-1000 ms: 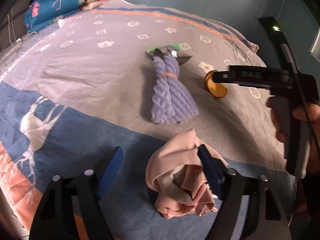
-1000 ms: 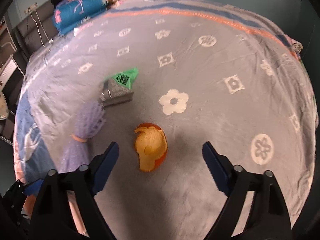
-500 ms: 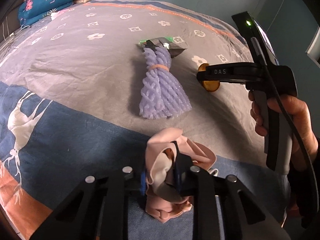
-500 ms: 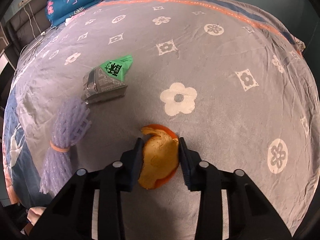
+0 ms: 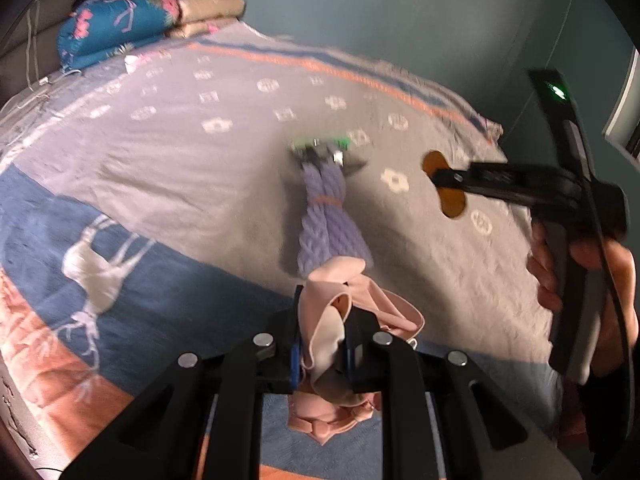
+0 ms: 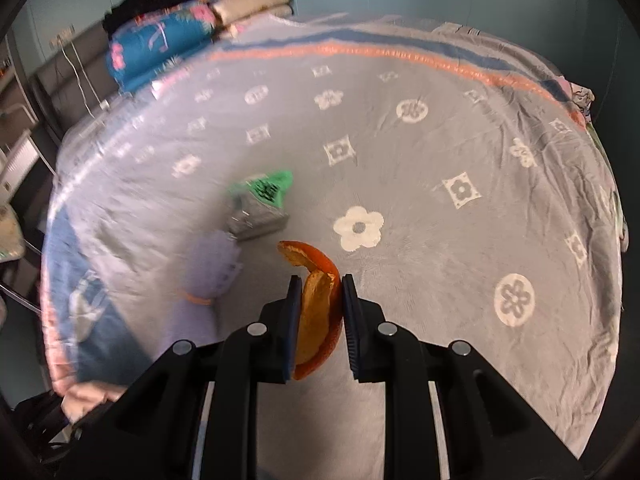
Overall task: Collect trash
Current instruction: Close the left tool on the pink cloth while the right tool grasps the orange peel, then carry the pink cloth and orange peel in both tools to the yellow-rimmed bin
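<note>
Left wrist view shows the left gripper (image 5: 322,344) squeezed shut on a pink crumpled cloth (image 5: 344,316) and the right gripper (image 6: 318,320), its jaws just closed, pinching an orange peel (image 6: 316,312), both off the bed, while the purple foam net (image 5: 326,224) and green wrapper (image 6: 266,192) still lie on the blanket (image 6: 440,280)

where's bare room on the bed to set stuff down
Free: the grey spread right of the white flower print, out to the far edge. Crowded: the middle, where the green wrapper and purple mesh bundle lie together.
</note>
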